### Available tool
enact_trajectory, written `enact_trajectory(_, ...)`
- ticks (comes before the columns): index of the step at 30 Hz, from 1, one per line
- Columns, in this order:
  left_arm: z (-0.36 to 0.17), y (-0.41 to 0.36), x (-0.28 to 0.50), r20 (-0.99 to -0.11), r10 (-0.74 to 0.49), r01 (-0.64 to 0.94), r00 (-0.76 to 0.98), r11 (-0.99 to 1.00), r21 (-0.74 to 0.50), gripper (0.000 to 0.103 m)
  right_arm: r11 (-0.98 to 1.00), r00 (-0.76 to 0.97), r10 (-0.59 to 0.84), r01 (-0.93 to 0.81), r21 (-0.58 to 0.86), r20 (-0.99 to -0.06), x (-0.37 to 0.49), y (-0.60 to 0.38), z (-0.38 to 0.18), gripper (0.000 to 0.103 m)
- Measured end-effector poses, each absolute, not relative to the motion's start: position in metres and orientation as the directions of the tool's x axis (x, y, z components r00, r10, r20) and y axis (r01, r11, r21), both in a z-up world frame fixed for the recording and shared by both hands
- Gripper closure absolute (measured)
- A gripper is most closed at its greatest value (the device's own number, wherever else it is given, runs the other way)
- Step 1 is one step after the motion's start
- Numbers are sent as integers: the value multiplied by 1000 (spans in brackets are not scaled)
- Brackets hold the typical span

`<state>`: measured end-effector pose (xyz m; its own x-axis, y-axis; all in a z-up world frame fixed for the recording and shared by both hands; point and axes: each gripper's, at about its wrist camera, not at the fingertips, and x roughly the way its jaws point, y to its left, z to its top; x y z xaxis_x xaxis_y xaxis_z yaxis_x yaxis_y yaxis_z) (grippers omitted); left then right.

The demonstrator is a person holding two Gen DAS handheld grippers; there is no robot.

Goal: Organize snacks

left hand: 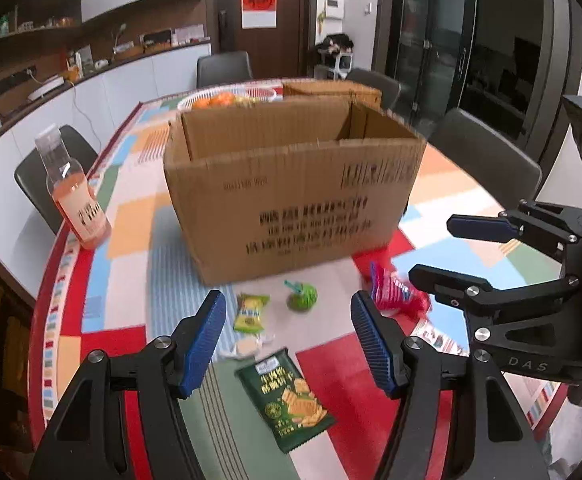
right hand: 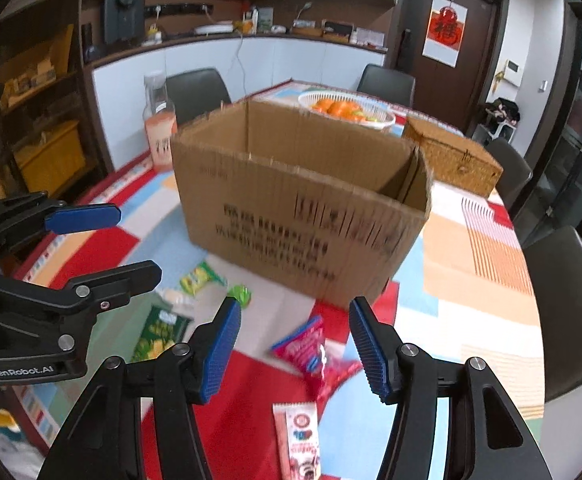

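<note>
Hovering agape and empty — left hand-held gripper [left hand: 289, 340] over the green packet [left hand: 287, 398], right hand-held gripper [right hand: 293, 346] over the pink packet [right hand: 311, 354]; the other gripper's body reads "GenRobot.AI".

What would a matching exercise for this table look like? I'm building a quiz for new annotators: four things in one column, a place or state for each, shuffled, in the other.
Things:
1. cardboard box
2. drink bottle
3. dark green snack bag
4. white basket

Places or states:
A. flat on the tablecloth, nearest the left gripper
B. behind the box, holding orange fruit
C. open at the top, mid-table
D. upright near the table's edge, beside the box

Pairs: 1-C, 2-D, 3-A, 4-B
</note>
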<state>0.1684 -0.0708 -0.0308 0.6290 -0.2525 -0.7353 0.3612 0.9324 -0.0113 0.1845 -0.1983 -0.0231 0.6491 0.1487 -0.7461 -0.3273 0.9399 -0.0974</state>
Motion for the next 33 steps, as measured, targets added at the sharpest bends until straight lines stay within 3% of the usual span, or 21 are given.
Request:
enact_trajectory(22, -106, -95, 213, -813, -253, 440, 524, 898, 3, 40, 941, 510, 72, -319, -111, -857, 211, -208, -92, 46)
enact_trajectory(33, -120, -108, 250, -843, -267, 433, 466, 900, -45, 54, 943, 468, 92, -324, -74, -879, 235, -216, -106, 46)
